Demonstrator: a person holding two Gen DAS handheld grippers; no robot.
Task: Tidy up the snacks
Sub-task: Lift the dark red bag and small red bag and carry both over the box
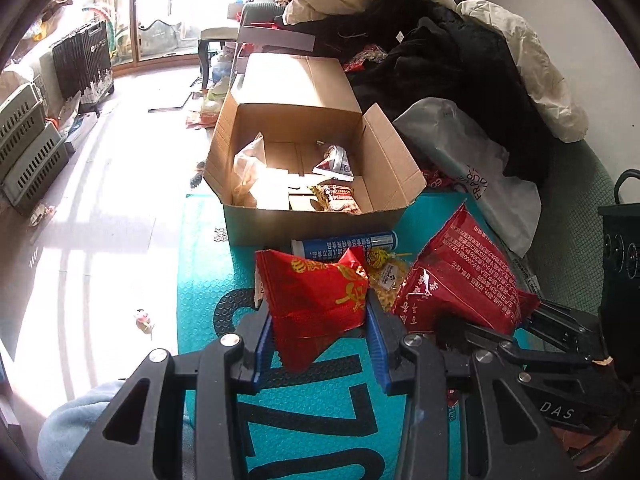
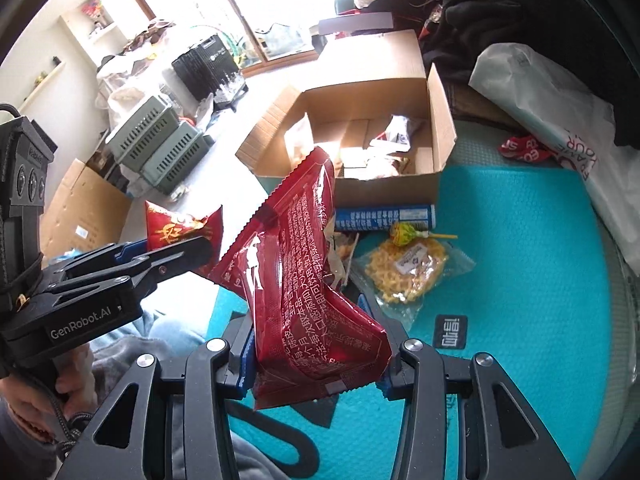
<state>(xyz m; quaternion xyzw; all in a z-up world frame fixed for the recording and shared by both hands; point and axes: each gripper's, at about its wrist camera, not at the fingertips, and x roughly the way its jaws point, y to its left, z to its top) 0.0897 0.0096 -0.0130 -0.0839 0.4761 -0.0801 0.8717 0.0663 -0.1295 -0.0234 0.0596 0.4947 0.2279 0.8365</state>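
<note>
We note a teal mat [image 2: 520, 240] spread on the floor, with one open cardboard box [image 1: 240, 148] standing at its far edge, a few wrapped items already inside. Two snack packs are off the mat: our left gripper [image 1: 318, 320] is clenched on a bright red packet with gold print [image 1: 316, 288], and our right gripper [image 2: 316, 344] is clamped on a larger dark red pouch [image 2: 304, 264] covered in white text; both packs hang in the air just short of the box. We judge the step in hand to be the carry to the box, both packs together. The next move calls for taking each pack over the near wall, keeping the two grippers from crowding one another, and letting go only once each pack is above the box floor. Left on the mat we count three loose items: one blue-and-white tube [image 2: 384, 216] lying just beside the box wall, one clear bag of yellow puffed pieces [image 2: 408, 272], and one lollipop [image 2: 404, 234] resting against that bag's top edge.
</note>
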